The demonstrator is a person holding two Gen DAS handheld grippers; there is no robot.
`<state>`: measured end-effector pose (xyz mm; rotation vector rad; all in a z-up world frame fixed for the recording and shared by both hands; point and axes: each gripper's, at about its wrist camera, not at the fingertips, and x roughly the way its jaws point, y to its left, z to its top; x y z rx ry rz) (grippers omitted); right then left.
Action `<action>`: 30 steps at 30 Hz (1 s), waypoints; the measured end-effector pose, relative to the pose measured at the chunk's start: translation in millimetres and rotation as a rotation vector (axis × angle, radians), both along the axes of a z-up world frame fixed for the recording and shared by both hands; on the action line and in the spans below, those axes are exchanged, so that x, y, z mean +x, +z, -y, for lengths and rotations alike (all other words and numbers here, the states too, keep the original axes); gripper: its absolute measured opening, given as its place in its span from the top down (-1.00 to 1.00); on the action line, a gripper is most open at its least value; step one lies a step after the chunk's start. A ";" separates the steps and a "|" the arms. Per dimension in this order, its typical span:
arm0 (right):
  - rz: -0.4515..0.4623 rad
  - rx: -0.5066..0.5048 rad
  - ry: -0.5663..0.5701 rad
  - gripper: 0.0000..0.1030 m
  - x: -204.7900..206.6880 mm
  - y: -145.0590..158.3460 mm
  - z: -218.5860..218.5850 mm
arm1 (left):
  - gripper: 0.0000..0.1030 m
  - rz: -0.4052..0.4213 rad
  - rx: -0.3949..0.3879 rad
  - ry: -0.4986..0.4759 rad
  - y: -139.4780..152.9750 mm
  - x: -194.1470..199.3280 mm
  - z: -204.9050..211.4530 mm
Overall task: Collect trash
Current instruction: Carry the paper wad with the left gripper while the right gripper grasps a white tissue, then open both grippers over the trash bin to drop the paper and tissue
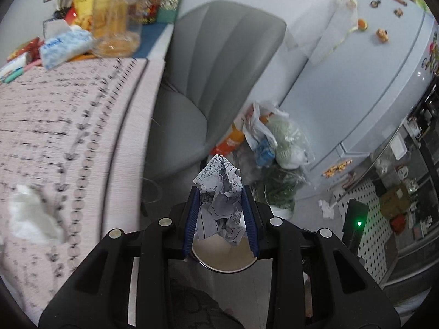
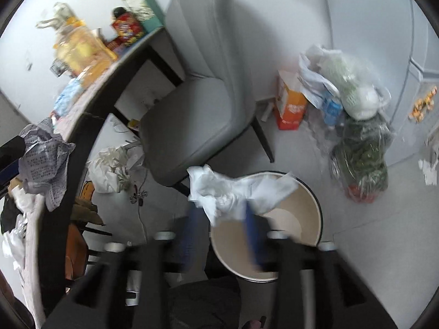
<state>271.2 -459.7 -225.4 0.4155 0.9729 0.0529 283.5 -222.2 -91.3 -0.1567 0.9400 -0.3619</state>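
Right below both hands sits the bin [image 2: 307, 219], round, cream inside, standing on the floor just off the worktop's edge. The right gripper [image 2: 223, 211] hangs over its near-left rim, fingers closed on a white tissue [image 2: 233, 192] that flares out above the tips; part of it already overhangs the bin's mouth. The picture here is smeared, so I judge the hand is moving.

The left gripper [image 1: 221, 211] has its blue fingers [image 1: 192, 213] clamped on a crumpled printed paper [image 1: 222, 192], and the bin's rim shows directly under the wad. In the right view that same paper sits off at the left, by the worktop [image 1: 55, 126] edge.

To do this drop well, I'd bring each wad squarely over the middle of the opening before letting go, not over the rim: the tissue is light and spread wide, so it could catch the edge or drift to the floor. Lower it into the mouth a little, then part the fingers fully. One hand at a time keeps them from colliding.

Further out, another white tissue [image 1: 33, 213] lies on the patterned cloth, near left, likely the next pickup. Beyond stand the grey chair [image 1: 219, 63] and bags of groceries [image 2: 356, 137] against the far wall.
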 end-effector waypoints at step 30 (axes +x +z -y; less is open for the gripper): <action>0.155 -0.003 -0.130 -0.85 -76.7 58.3 32.4 | -0.80 0.048 -0.066 -0.020 13.0 -22.0 0.5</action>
